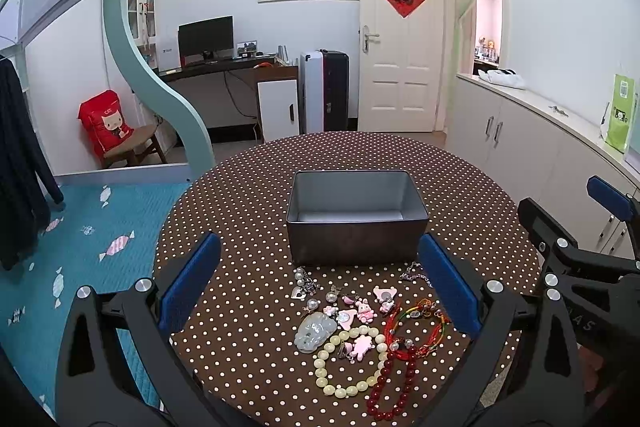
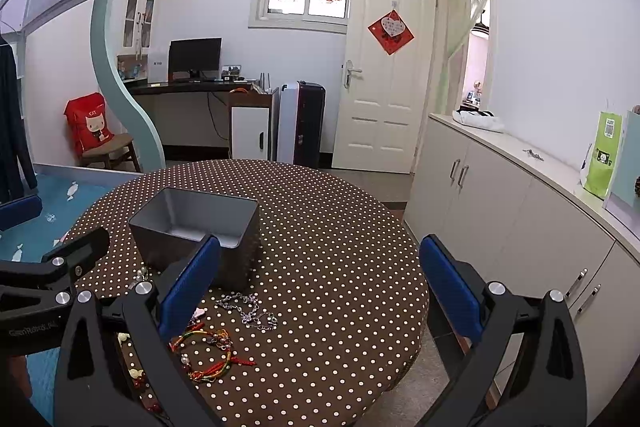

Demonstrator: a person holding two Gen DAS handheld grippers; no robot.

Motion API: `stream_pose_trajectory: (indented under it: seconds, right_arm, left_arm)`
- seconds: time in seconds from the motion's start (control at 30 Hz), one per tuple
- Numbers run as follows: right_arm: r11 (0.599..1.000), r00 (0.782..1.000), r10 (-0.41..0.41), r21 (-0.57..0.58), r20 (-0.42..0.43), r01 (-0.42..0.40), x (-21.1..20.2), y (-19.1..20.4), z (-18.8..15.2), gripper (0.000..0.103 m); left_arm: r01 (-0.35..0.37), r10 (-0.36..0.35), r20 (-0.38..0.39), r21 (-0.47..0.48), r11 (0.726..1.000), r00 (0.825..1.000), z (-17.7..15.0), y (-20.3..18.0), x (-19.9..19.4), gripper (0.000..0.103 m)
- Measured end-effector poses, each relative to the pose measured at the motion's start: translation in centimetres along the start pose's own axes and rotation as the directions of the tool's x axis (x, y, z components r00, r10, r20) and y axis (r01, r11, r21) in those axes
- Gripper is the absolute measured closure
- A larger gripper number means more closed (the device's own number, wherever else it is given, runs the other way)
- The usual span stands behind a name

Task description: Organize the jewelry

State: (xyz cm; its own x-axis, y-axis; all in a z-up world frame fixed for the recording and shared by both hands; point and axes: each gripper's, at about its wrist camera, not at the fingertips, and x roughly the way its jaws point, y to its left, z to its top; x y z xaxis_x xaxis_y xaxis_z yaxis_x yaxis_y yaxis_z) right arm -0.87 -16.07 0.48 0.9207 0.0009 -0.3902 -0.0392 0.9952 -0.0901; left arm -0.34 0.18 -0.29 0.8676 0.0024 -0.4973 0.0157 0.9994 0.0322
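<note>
Hovering both grippers, left (image 1: 320, 291) and right (image 2: 320, 291), jaws spread, holding nothing. Jewelry pile (image 1: 360, 327) lying on table before empty tin box (image 1: 356, 219). Starting step: needing first pick, likely silver chain (image 2: 248, 311).

One tin (image 1: 357, 223), two bead bracelets (image 1: 352, 363)

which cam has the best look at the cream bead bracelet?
Left wrist: the cream bead bracelet lies as a full loop between the open fingers. Right wrist shows only a few cream beads beside its left finger, the rest hidden.
</note>
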Motion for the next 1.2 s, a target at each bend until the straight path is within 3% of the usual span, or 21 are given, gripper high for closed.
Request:
stream_pose_trajectory:
  seconds: [1.2]
  right_arm:
    - [1.000, 0.999, 0.023, 0.003, -0.032, -0.023, 0.87, 0.16, -0.15, 0.007]
  left_arm:
    - [-0.012, 0.012, -0.007, 0.002, 1.000, 1.000, 0.04, 0.05, 0.36, 0.005]
